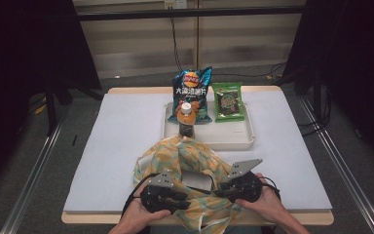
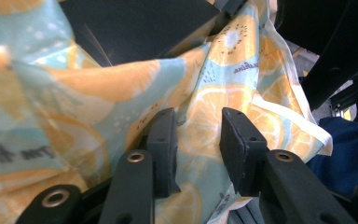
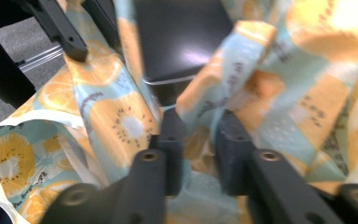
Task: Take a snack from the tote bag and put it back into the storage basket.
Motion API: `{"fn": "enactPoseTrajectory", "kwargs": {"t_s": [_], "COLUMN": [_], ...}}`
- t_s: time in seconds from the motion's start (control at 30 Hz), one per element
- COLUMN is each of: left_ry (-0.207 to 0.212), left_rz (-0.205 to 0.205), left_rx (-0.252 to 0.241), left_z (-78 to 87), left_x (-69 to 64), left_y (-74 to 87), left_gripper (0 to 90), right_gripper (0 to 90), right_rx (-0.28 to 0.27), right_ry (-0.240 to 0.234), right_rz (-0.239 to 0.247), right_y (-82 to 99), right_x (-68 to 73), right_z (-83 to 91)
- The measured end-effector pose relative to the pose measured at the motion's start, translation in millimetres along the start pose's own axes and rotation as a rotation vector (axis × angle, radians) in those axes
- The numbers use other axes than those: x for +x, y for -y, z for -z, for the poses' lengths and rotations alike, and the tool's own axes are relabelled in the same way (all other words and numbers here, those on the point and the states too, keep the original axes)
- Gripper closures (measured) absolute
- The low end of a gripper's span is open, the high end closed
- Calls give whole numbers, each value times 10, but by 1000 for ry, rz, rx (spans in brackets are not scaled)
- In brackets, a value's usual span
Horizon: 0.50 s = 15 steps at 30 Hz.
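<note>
While both grippers pinch the rim of the citrus-print tote bag (image 1: 185,161) at the table's six o'clock edge, the left gripper (image 2: 198,154) holds a fold of cloth between narrowed jaws and the right gripper (image 3: 200,149) clamps bunched fabric. A shallow bite could slip and let the mouth collapse. Further off at twelve o'clock, the bottle (image 1: 186,119) on the tray (image 1: 233,141) might tip if the bag drags forward.

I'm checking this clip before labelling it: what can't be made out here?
- High view: the bottle hides the lower print of the blue chip bag; its label is too small to read.
- High view: the fruit-print bag covers most of the pale item inside.
- Right claw view: blur smears the cloth's lettering.
- Left claw view: cloth hides the table.
</note>
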<state>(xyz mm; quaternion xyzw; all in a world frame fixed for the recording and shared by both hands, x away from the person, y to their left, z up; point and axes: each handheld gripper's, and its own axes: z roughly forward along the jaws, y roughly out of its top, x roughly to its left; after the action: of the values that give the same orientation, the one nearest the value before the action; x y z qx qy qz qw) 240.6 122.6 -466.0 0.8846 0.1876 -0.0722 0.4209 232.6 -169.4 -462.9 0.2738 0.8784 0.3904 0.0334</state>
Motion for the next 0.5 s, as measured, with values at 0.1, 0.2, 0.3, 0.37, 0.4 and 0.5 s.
{"fn": "enactPoseTrajectory", "kwargs": {"t_s": [0.1, 0.2, 0.3, 0.37, 0.4, 0.5], "left_ry": [-10, -8, -3, -6, -8, -5], "left_rz": [4, 6, 7, 5, 5, 3], "left_rx": [-5, -4, -6, -1, 3, 1], "left_z": [20, 18, 10, 9, 8, -1], "left_x": [0, 5, 6, 7, 8, 6], "left_y": [1, 5, 7, 4, 2, 0], "left_gripper": [640, 637, 635, 635, 635, 635], "right_gripper": [872, 814, 658, 542, 528, 465], "right_rx": [18, 10, -41, -79, -102, -146], "right_ry": [5, 7, 9, 19, 25, 2], "right_rz": [-16, -24, -8, 3, 11, 26], "right_y": [44, 36, -39, -117, -163, -323], "right_x": [-26, -18, 33, 67, 79, 107], "right_z": [-6, 5, 87, 145, 168, 194]}}
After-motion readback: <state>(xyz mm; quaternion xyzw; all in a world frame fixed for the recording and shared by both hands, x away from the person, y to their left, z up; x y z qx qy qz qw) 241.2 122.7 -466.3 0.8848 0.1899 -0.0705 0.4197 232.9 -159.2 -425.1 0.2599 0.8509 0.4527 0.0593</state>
